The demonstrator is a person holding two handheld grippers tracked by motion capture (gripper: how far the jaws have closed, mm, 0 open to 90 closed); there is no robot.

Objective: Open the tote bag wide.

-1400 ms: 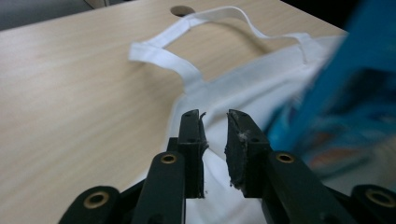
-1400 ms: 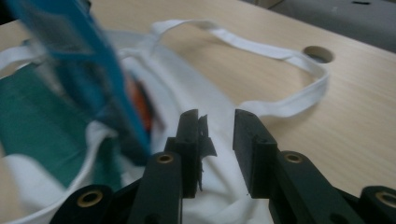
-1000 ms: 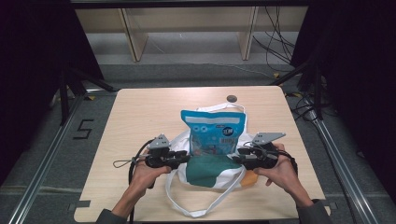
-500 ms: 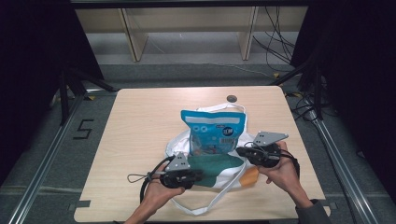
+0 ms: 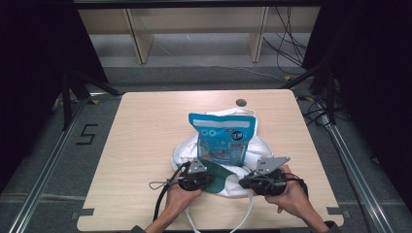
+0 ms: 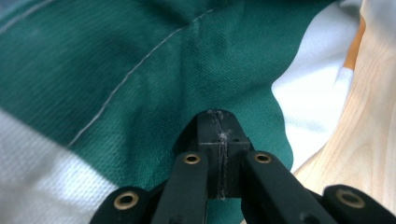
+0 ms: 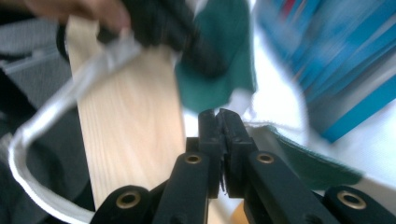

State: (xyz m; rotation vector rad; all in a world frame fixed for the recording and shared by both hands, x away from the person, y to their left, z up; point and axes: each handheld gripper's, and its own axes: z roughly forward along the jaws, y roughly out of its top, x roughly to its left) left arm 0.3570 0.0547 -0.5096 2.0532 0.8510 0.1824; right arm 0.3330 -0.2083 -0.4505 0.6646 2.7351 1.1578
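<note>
While the blue snack pouch stands upright at the centre of the worktop, the white and green cloth bag lies bunched around its foot, spreading toward 6 o'clock. Compared with a second ago, the left gripper has dropped from the bag's 9 o'clock side to its near edge at about 7 o'clock, and half a second ago it was already down there. The right gripper has also slid down, from 3 o'clock of the pouch to about 5 o'clock, so both now sit close together at the bag's near rim.

Seen in the left gripper view, the left gripper has its jaws pressed together, with the tips against the green fabric; whether cloth is pinched between them cannot be told. A strip of bare worktop shows at 3 o'clock.

Blur softens the right gripper view, where the right gripper has its jaws pressed together too, at the white edge of the bag; whether they hold any cloth cannot be told. At 12 o'clock there, the other gripper shows against the green patch. A white handle strap loops off the worktop's near edge at 9 o'clock, and the blue pouch shows at 2 o'clock.
</note>
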